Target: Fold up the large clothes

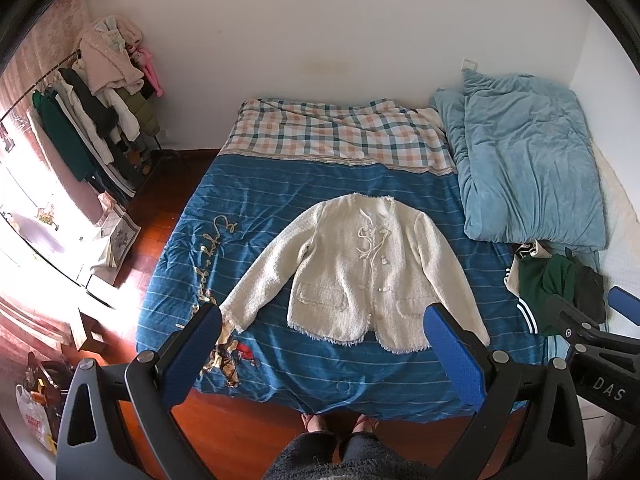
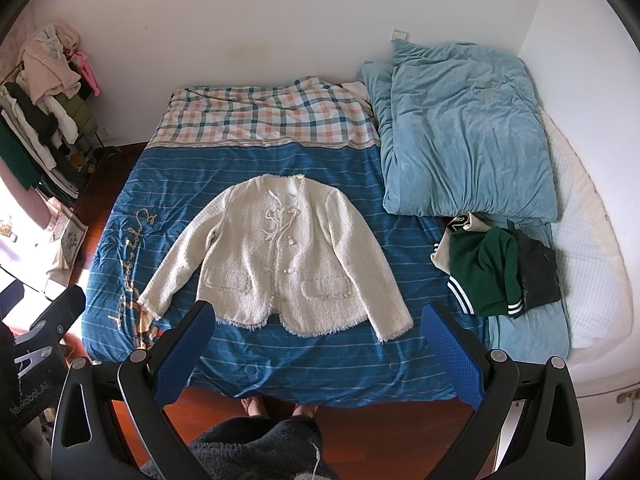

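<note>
This was a bedroom in a home. A bed with a blue striped cover [image 2: 320, 168] stood against a plain white wall [image 2: 280, 20], with a crumpled light-blue quilt [image 2: 468, 132] along its right edge. A metal clothes rack crowded with hanging coats [image 1: 96, 120] stood by the far left corner on a reddish wooden floor [image 1: 160, 216].

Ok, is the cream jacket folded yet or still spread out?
Spread out. The cream jacket lies flat, front up, on the blue bedspread, both sleeves angled outward and no part doubled over.
</note>
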Demonstrator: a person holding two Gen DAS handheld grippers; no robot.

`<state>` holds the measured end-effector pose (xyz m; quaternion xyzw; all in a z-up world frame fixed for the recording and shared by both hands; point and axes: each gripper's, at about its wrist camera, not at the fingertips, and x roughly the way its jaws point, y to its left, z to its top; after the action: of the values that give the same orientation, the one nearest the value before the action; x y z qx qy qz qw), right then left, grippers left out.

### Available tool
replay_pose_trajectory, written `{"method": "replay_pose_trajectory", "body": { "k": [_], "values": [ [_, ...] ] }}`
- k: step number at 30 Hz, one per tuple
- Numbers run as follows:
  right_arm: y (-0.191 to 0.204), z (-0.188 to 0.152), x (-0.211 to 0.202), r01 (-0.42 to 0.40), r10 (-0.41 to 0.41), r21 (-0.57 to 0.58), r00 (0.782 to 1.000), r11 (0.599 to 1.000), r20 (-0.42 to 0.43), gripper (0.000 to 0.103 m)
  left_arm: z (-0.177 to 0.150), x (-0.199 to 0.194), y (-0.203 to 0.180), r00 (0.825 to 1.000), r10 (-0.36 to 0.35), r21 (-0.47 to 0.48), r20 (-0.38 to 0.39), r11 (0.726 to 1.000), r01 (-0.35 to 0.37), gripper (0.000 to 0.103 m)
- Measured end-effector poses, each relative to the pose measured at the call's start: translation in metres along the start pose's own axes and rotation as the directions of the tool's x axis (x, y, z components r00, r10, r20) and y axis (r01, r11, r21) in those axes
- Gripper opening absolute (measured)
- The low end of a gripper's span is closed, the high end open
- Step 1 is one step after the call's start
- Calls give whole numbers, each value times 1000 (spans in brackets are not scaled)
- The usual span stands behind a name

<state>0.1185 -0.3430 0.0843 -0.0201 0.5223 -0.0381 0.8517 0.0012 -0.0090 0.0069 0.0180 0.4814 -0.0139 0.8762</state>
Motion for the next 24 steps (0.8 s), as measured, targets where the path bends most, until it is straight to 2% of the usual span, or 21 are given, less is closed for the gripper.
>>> {"method": "replay_pose_trajectory", "body": {
  "k": [24],
  "values": [
    [0, 3, 2, 10, -10, 16, 1000, 1000, -7, 103, 12, 8, -2, 1000, -16, 20, 7, 1000, 15, 103]
  ]
}}
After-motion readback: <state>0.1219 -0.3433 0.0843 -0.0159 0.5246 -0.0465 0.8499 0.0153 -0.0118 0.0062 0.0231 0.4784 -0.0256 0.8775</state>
